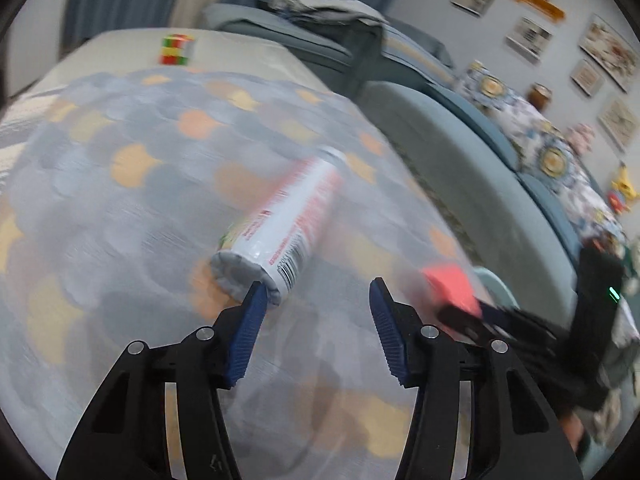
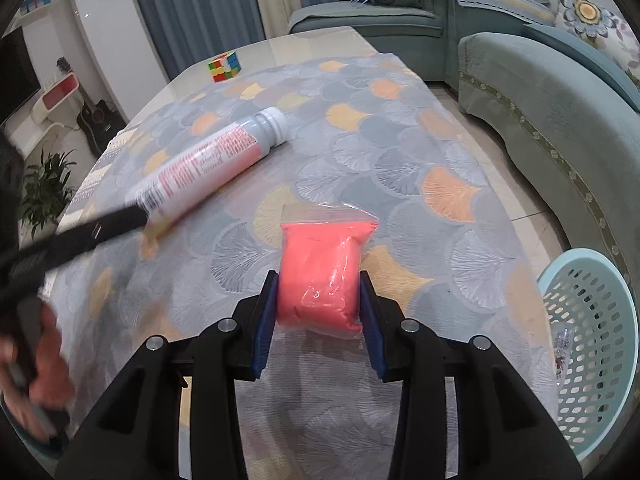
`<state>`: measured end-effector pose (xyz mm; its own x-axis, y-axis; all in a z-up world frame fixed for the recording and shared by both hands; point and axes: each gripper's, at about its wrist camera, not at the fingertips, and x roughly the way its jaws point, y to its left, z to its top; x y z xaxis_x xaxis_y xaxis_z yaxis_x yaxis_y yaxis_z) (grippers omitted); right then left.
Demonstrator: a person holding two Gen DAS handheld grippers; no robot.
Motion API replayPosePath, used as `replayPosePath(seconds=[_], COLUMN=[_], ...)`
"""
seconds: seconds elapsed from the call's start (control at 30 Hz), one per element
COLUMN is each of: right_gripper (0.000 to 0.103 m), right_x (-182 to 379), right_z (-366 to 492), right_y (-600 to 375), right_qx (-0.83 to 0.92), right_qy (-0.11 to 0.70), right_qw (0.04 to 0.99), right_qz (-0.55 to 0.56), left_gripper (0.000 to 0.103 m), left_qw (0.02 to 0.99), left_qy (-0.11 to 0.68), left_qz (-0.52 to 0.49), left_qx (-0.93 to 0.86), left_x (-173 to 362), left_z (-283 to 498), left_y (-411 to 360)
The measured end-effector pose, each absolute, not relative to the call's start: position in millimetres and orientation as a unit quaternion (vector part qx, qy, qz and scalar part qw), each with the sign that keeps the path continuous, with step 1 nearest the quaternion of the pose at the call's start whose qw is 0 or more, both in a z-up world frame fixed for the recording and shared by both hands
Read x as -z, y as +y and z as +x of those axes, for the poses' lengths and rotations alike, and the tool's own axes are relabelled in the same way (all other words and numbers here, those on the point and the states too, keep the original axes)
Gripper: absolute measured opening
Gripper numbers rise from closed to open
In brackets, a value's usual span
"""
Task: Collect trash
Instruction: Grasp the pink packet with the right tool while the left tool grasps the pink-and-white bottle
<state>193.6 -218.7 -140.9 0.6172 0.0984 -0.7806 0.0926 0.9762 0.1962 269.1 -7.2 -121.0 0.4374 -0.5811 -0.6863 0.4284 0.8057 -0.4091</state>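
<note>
A white bottle (image 1: 280,224) with red print lies on its side on the patterned tablecloth (image 1: 120,200). My left gripper (image 1: 318,290) stands open; the bottle's base touches its left fingertip, and nothing lies between the pads. In the right wrist view the bottle (image 2: 212,164) lies at the left, with one of the left gripper's fingers (image 2: 104,228) blurred against its base. My right gripper (image 2: 318,280) is shut on a pink bag in clear plastic (image 2: 320,276), just above the cloth. That bag (image 1: 450,286) shows blurred at the right of the left wrist view.
A light blue perforated basket (image 2: 592,320) stands beside the table at the right with a wrapper inside. A colour cube (image 2: 224,65) sits at the table's far end. A teal sofa (image 2: 540,112) runs along the right. A hand (image 2: 44,360) is at the left edge.
</note>
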Motion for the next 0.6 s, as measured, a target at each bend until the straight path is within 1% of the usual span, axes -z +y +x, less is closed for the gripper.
replayPosePath(seconds=[0.1, 0.17, 0.2, 0.23, 0.27, 0.33, 0.4, 0.5, 0.6], right_gripper=[0.036, 0.036, 0.036, 0.036, 0.036, 0.036, 0.036, 0.036, 0.036], right_x=[140, 140, 140, 140, 140, 140, 139, 138, 138], right_z=[191, 189, 189, 189, 188, 187, 187, 186, 186], right_y=[-227, -234, -236, -238, -240, -241, -241, -244, -246], right_qx=[0.007, 0.012, 0.014, 0.015, 0.015, 0.014, 0.013, 0.013, 0.018], right_qy=[0.436, 0.433, 0.431, 0.430, 0.430, 0.429, 0.428, 0.427, 0.426], right_qw=[0.892, 0.892, 0.892, 0.892, 0.892, 0.892, 0.892, 0.893, 0.893], right_qz=[0.123, 0.134, 0.137, 0.139, 0.141, 0.142, 0.142, 0.144, 0.145], left_gripper=[0.054, 0.060, 0.062, 0.068, 0.076, 0.082, 0.084, 0.084, 0.082], left_qw=[0.828, 0.817, 0.821, 0.835, 0.849, 0.872, 0.875, 0.860, 0.827], left_qy=[0.443, 0.442, 0.435, 0.423, 0.412, 0.401, 0.410, 0.448, 0.510], left_qz=[-0.081, -0.085, -0.085, -0.080, -0.073, -0.064, -0.054, -0.031, -0.003], left_qx=[0.335, 0.360, 0.359, 0.343, 0.323, 0.275, 0.253, 0.244, 0.238], left_x=[116, 111, 106, 100, 95, 89, 90, 103, 127], left_z=[255, 250, 250, 251, 255, 274, 295, 326, 348], left_y=[-17, -19, -19, -18, -16, -17, -22, -40, -63])
